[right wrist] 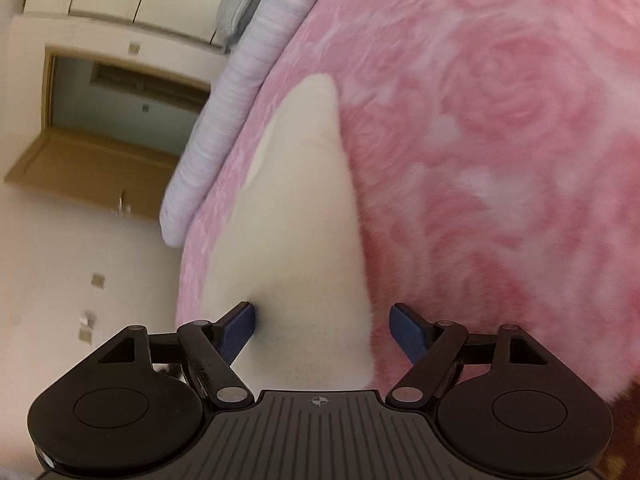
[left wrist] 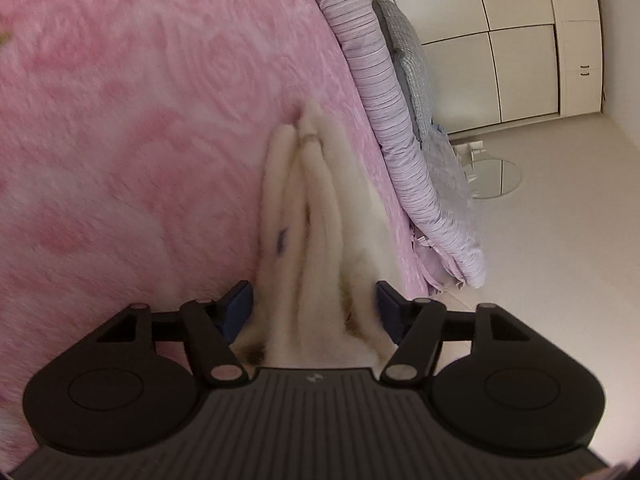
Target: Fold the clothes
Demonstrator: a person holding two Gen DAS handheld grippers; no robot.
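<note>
Left tongs (left wrist: 314,308) open, blue pads apart, bunched cream garment (left wrist: 308,208) between them, unclamped. Right tongs (right wrist: 322,326) open too, left pad touching the garment's flat cream panel (right wrist: 304,220). Garment lies ahead on pink rose bed cover (right wrist: 500,140) (blurred). Striped duvet (left wrist: 380,92) along bed edge; beyond it, bare floor (left wrist: 560,240). Dark mark on cloth unreadable.

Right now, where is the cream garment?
The cream garment lies on the pink blanket near its edge, beside the striped bedding. In both wrist views it runs forward between open jaws.
</note>
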